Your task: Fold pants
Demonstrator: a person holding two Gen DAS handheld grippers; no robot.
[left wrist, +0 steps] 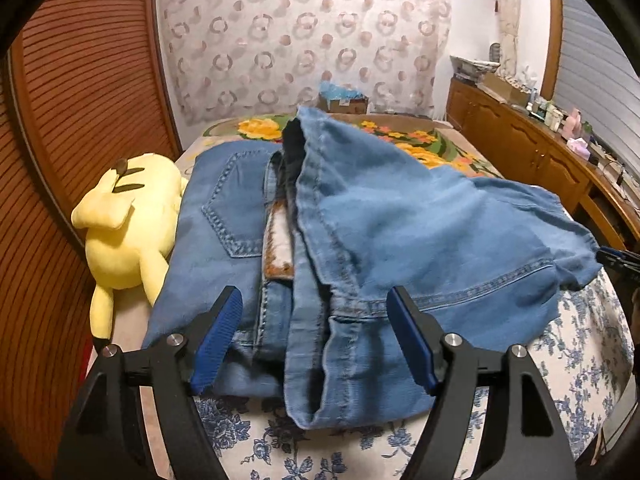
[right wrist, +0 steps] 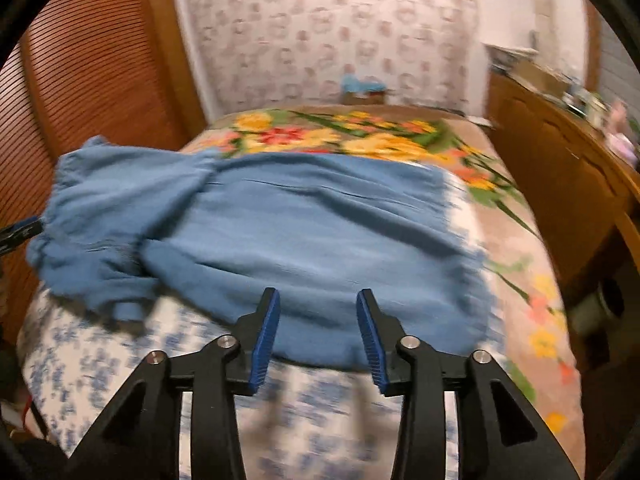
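Jeans (left wrist: 360, 240) | folded; long axis crosswise on bed (right wrist: 512, 248) | waistband left

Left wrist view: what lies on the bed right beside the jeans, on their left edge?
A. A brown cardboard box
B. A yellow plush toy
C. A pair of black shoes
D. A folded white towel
B: a yellow plush toy lies on its side against the left edge of the blue jeans, between them and the slatted wooden panel.
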